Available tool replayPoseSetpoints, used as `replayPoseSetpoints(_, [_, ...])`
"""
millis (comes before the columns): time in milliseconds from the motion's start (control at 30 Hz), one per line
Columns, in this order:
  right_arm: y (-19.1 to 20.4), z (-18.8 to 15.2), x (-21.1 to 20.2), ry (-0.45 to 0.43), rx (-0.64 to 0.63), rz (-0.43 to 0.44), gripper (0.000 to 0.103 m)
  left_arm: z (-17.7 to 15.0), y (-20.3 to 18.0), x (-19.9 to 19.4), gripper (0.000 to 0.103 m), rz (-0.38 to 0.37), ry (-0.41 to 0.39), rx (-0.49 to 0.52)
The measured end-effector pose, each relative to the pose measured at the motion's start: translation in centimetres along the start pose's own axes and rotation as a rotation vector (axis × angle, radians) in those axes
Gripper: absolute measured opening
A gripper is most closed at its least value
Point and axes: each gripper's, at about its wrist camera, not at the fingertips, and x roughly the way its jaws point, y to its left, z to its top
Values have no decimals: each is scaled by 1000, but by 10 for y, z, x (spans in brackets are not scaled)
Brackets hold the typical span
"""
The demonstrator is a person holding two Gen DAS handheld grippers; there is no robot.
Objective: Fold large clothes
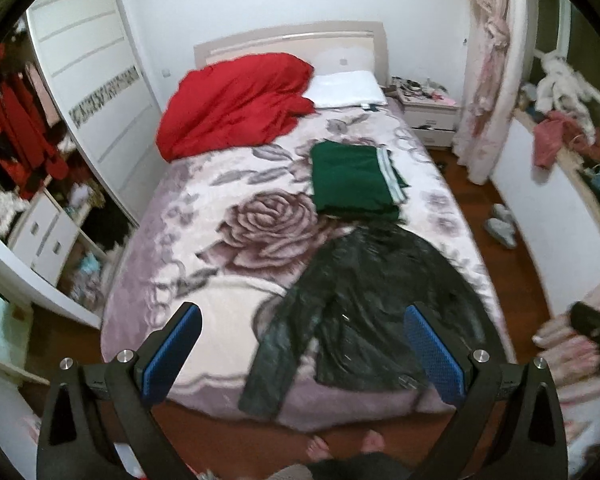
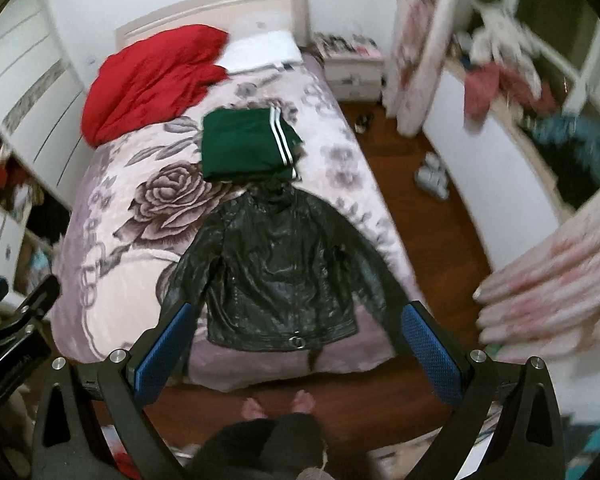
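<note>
A black leather jacket (image 2: 278, 276) lies spread flat, front up, sleeves out, at the foot of the bed (image 2: 112, 248); it also shows in the left wrist view (image 1: 364, 304). A folded green garment with white stripes (image 2: 250, 144) lies just beyond its collar, also in the left wrist view (image 1: 354, 176). My left gripper (image 1: 302, 320) is open and empty, held high above the bed's foot. My right gripper (image 2: 298, 316) is open and empty, above the jacket's hem. The left gripper also shows at the left edge of the right wrist view (image 2: 16, 312).
A red quilt (image 1: 236, 104) and white pillow (image 1: 346, 88) lie at the bed's head. A wardrobe (image 1: 92, 80) stands left, a nightstand (image 1: 430, 116) and curtain (image 1: 488, 80) right. Slippers (image 2: 432, 176) and the person's bare feet (image 2: 278, 402) are on the wooden floor.
</note>
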Motion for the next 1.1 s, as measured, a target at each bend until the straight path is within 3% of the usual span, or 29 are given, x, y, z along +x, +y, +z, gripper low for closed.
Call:
replayPoseSetpoints(100, [-51, -9, 79, 54, 172, -8, 102, -15, -13, 64, 103, 47, 39, 28])
replayPoseSetpoints(167, [-93, -16, 136, 93, 291, -40, 89, -32, -28, 121, 103, 72, 131, 57])
replayPoseSetpoints(200, [-114, -20, 167, 122, 343, -58, 73, -39, -36, 145, 103, 77, 162, 61])
replayPoseSetpoints(333, [-206, -61, 295, 242, 583, -25, 72, -79, -68, 229, 103, 113, 256, 78])
replayPoseSetpoints(500, [-325, -174, 424, 341, 1019, 55, 72, -131, -121, 336, 103, 160, 410, 106])
replayPoseSetpoints(633, [-365, -282, 498, 371, 1376, 273, 72, -161, -154, 398, 103, 142, 516, 124])
replayPoseSetpoints(767, [-373, -350, 562, 280, 1626, 455, 73, -177, -181, 437, 103, 144, 568, 158])
replayPoseSetpoints(900, [-375, -376, 587, 52, 1806, 591, 73, -177, -194, 457, 103, 167, 582, 158])
replayPoseSetpoints(967, [-377, -379, 579, -58, 1834, 562, 62, -174, -196, 461, 103, 176, 583, 149])
replayPoseSetpoints(1000, [-378, -377, 575, -82, 1836, 554, 43, -171, -199, 463, 103, 183, 581, 152])
replayPoseSetpoints(1033, [-380, -376, 572, -108, 1832, 546, 35, -170, -200, 463, 103, 190, 578, 158])
replayPoseSetpoints(1100, [-386, -375, 574, -170, 1812, 573, 35, -168, -207, 467, 103, 194, 575, 171])
